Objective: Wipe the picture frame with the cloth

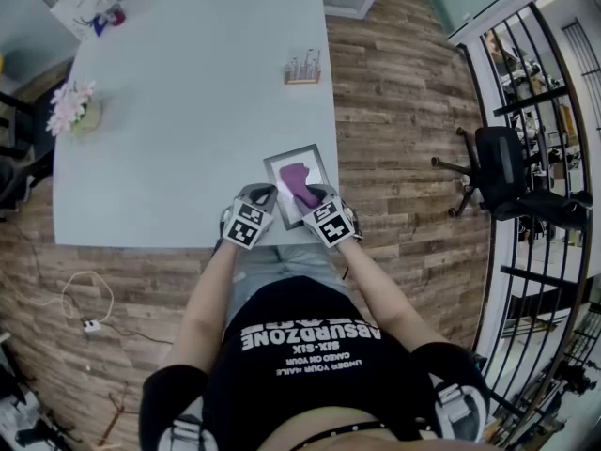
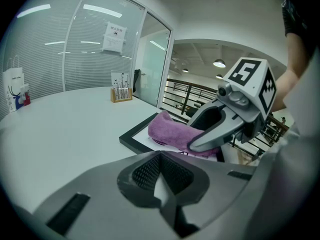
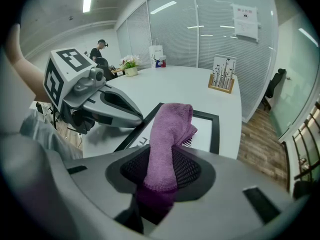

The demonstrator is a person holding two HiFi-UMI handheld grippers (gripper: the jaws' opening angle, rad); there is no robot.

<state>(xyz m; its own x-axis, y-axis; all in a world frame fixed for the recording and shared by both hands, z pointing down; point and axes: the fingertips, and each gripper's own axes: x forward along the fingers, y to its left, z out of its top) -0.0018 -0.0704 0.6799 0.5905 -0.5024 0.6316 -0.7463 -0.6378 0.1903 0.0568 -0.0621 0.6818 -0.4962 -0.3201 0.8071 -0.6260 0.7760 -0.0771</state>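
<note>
A black picture frame [image 1: 282,163] with a white insert lies flat near the table's front right corner. A purple cloth [image 1: 299,180] rests on it. My right gripper [image 1: 315,198] is shut on the cloth's near end [image 3: 159,181], and the rest of the cloth [image 3: 172,126] drapes forward over the frame [image 3: 215,131]. My left gripper [image 1: 260,198] sits just left of the frame, jaws shut with nothing between them [image 2: 162,181]. In the left gripper view, the cloth [image 2: 167,129] lies on the frame [image 2: 131,137] under the right gripper [image 2: 220,131].
A wooden card holder [image 1: 302,69] stands at the table's far right. A flower pot [image 1: 73,107] and a paper bag [image 1: 79,4] are at the far left. The table edge [image 1: 188,244] runs along my body. An office chair [image 1: 502,169] stands by a railing on the right.
</note>
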